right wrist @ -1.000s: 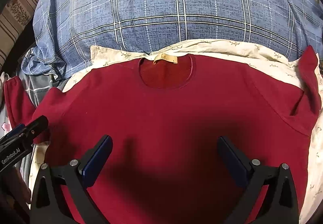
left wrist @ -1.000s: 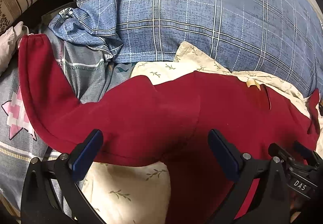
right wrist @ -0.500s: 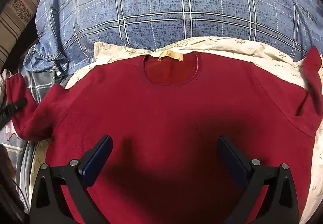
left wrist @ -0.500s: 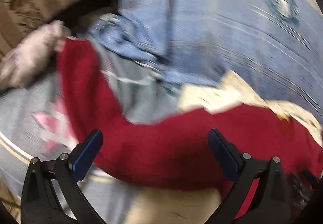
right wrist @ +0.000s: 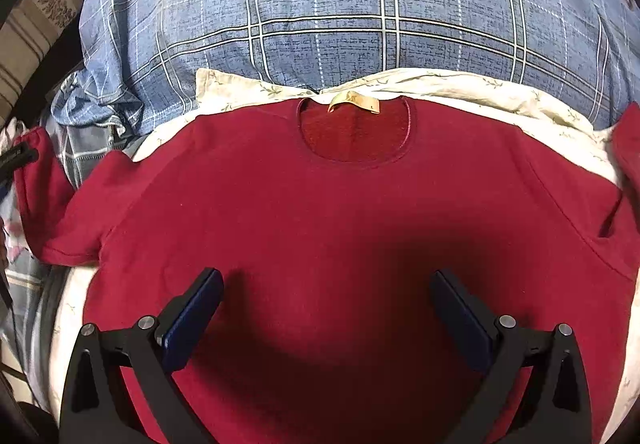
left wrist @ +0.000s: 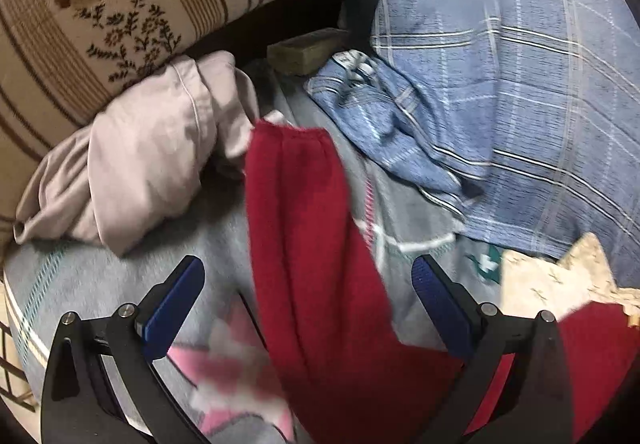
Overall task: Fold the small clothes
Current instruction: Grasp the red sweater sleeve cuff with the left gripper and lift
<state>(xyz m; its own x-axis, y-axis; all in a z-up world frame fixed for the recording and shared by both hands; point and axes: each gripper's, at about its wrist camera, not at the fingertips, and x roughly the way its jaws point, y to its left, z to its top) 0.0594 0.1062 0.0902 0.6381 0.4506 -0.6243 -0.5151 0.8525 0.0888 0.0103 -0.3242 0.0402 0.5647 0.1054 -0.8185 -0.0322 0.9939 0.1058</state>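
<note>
The red top (right wrist: 320, 211) lies spread flat, front up, on a cream leaf-print cloth (right wrist: 460, 87) on the bed, and it serves as the landmark here. Its round neckline with a tan label (right wrist: 354, 101) points toward the blue plaid pillow (right wrist: 340, 3), which sits just beyond the collar. The right tool (right wrist: 326, 300) hangs over the lower middle of the top's body, its blue-padded fingers (right wrist: 192, 320) spread wide with nothing between them; whether they touch the fabric cannot be told.

The top's left sleeve (left wrist: 304, 228) stretches out from the body across a grey blanket with a pink star pattern (left wrist: 224, 368). The left tool (left wrist: 308, 304) is over that sleeve, also spread wide, one finger on each side of the red strip and gripping nothing. Past the sleeve's cuff lies a bundled pale pink garment (left wrist: 148, 155), touching or nearly touching it, with a brown floral striped cushion (left wrist: 140, 3) beyond. This view is somewhat blurred.
</note>
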